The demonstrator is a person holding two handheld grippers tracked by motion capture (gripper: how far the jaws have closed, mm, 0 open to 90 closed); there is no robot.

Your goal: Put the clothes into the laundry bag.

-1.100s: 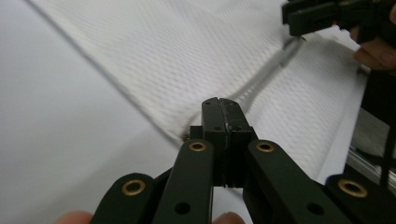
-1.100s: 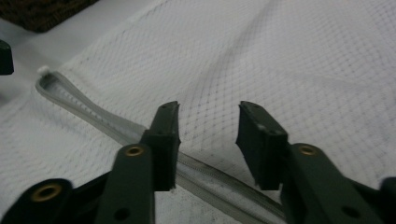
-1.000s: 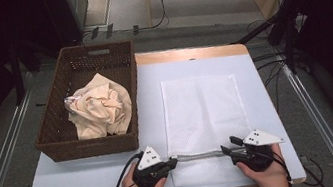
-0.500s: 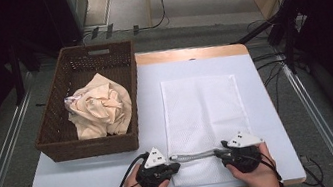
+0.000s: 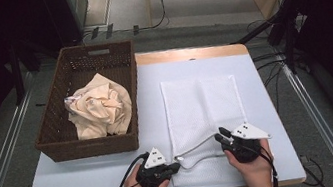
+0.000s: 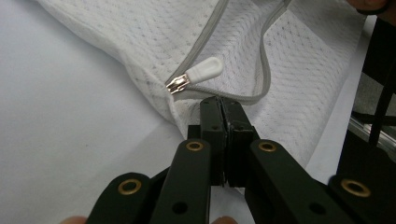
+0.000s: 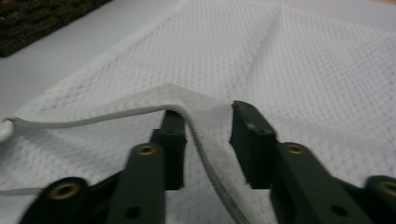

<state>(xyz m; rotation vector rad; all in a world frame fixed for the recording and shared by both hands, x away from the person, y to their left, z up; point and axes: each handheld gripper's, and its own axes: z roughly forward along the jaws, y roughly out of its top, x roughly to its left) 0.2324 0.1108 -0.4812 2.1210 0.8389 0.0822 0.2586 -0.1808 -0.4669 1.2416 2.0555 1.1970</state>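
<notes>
My left gripper [image 5: 173, 165] is clamped tight on the near edge of the white mesh laundry bag [image 5: 204, 113], its jaws pressed together just below the zipper line. In the left gripper view the white zipper pull [image 6: 196, 74] lies right in front of my jaw tips, at the left end of the grey zipper track [image 6: 261, 70], which curves away, the bag's mouth gaping.

My right gripper [image 5: 223, 140] has just been opening its jaws. They stand partly apart, with the upper lip of the bag's mouth [image 7: 205, 121] draped between them. It lies against the left jaw, and a gap shows before the right one, so nothing is pinched there.

The bag lies flat on the pale table cover [image 5: 67, 185], right of centre, its zippered mouth toward me and raised a little between my two hands.

To its left stands a dark wicker basket [image 5: 55, 141], just beside the bag, holding a crumpled cream cloth [image 5: 101, 109].
</notes>
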